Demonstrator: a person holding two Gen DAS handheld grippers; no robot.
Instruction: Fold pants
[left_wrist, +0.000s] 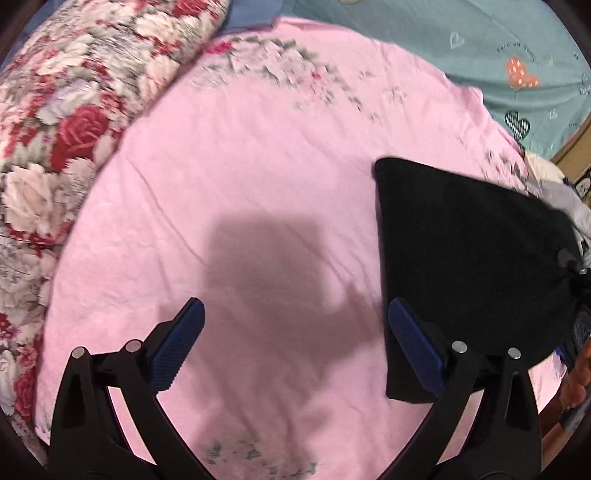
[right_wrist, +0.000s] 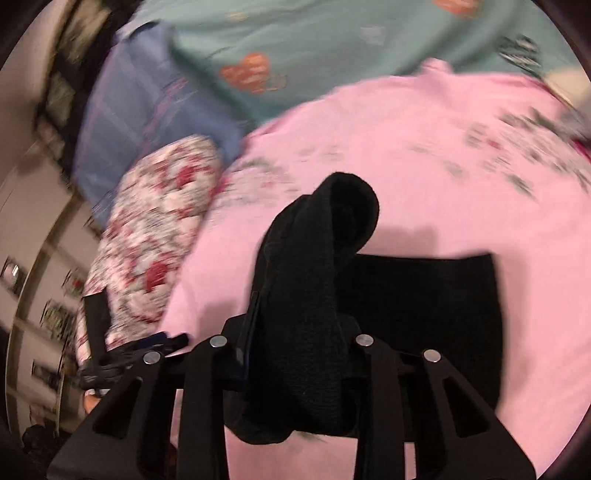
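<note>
The black pants (left_wrist: 461, 251) lie folded on the pink sheet (left_wrist: 258, 166), at the right of the left wrist view. My left gripper (left_wrist: 295, 306) hangs open above the sheet with only bare sheet between its blue pads (left_wrist: 181, 343). Its right finger overlaps the pants' left edge. In the right wrist view my right gripper (right_wrist: 295, 321) is shut on a thick bunch of the black pants (right_wrist: 325, 240). That bunch is lifted and droops over the fingers, hiding the pads. The rest of the pants (right_wrist: 424, 295) lies flat below.
A rolled floral quilt (left_wrist: 66, 122) borders the sheet on the left. A teal bedcover (left_wrist: 480, 48) with heart prints lies beyond the sheet, and a blue cloth (right_wrist: 147, 122) sits beside it. Loose clothing (left_wrist: 554, 192) is piled at the right edge.
</note>
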